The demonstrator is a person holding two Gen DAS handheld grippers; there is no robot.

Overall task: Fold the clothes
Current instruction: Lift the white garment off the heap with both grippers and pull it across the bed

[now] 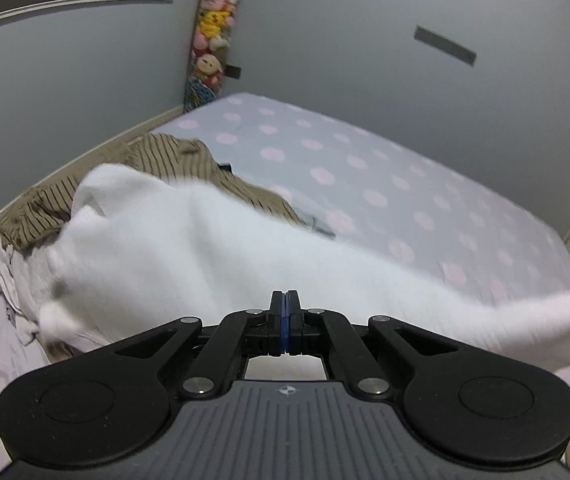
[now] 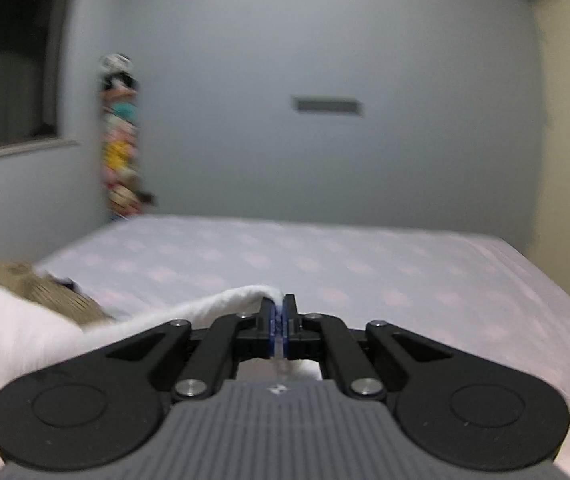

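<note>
Left gripper (image 1: 284, 300) has its fingers pressed tight together, blue pads meeting, nothing visibly between them. Just ahead of it the white garment (image 1: 189, 248) is stretched across the bed (image 1: 385, 184), one blurred end trailing off to the right edge of the left view. Behind it lies a brown striped garment (image 1: 165, 160), crumpled near the bed's left edge, partly under the white one. Over on the right gripper (image 2: 280, 312), the fingers are clamped narrow on an edge of the white garment (image 2: 221, 304), fabric bunched over the tips and running away to the left. Plush toys (image 1: 213, 36) stacked in the far corner, a window (image 2: 13, 60) off to the left.
</note>
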